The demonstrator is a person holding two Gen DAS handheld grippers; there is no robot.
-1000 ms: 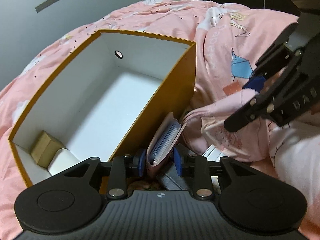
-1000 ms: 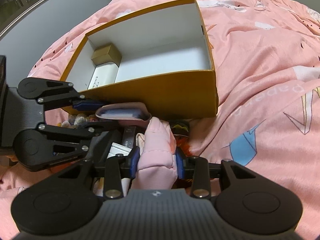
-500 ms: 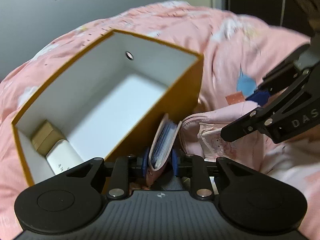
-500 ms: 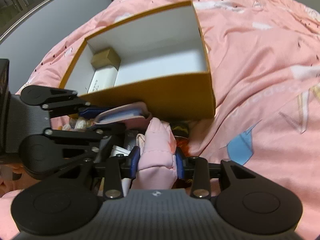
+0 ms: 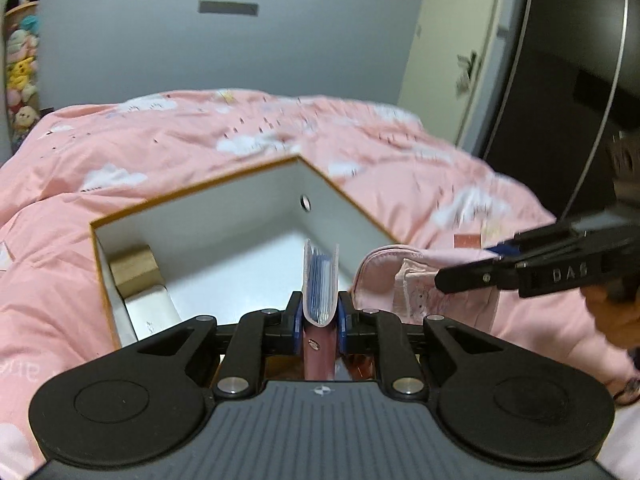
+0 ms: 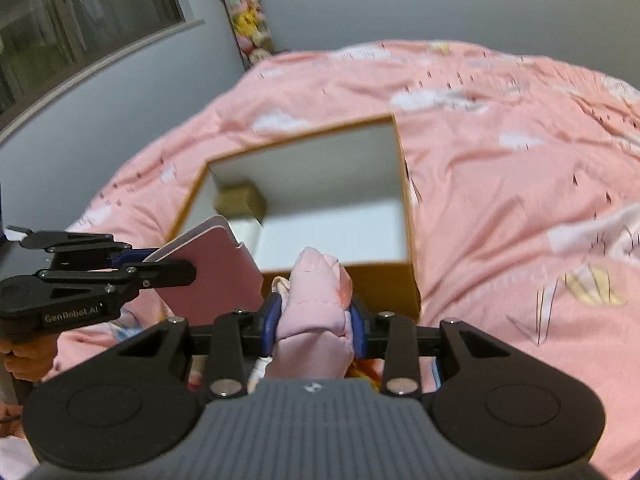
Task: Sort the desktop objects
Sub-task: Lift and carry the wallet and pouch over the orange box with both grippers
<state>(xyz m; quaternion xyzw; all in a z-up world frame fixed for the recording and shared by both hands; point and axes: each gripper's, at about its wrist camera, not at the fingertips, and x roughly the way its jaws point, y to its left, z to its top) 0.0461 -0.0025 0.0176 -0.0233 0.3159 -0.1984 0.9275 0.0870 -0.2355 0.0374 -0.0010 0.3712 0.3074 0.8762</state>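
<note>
My left gripper point(image 5: 318, 316) is shut on a pink card holder point(image 5: 320, 280) with blue cards inside, held upright above the near edge of the orange box point(image 5: 192, 192). It also shows in the right wrist view point(image 6: 212, 264). My right gripper point(image 6: 312, 320) is shut on a pink fabric pouch point(image 6: 316, 304), lifted just in front of the box point(image 6: 408, 216). The pouch also shows in the left wrist view point(image 5: 424, 276). Inside the box lie a small tan box point(image 5: 132, 270) and a white box point(image 5: 150, 312).
The box stands on a pink patterned quilt point(image 6: 500, 152) that covers the bed. A shelf of plush toys point(image 6: 248, 28) stands by the far wall. A door point(image 5: 452, 60) and a dark wardrobe point(image 5: 568, 80) are at the right.
Both grippers have risen with their loads. The card holder has turned upright and moved over the box's near edge. The pouch has lifted off the clutter below.
</note>
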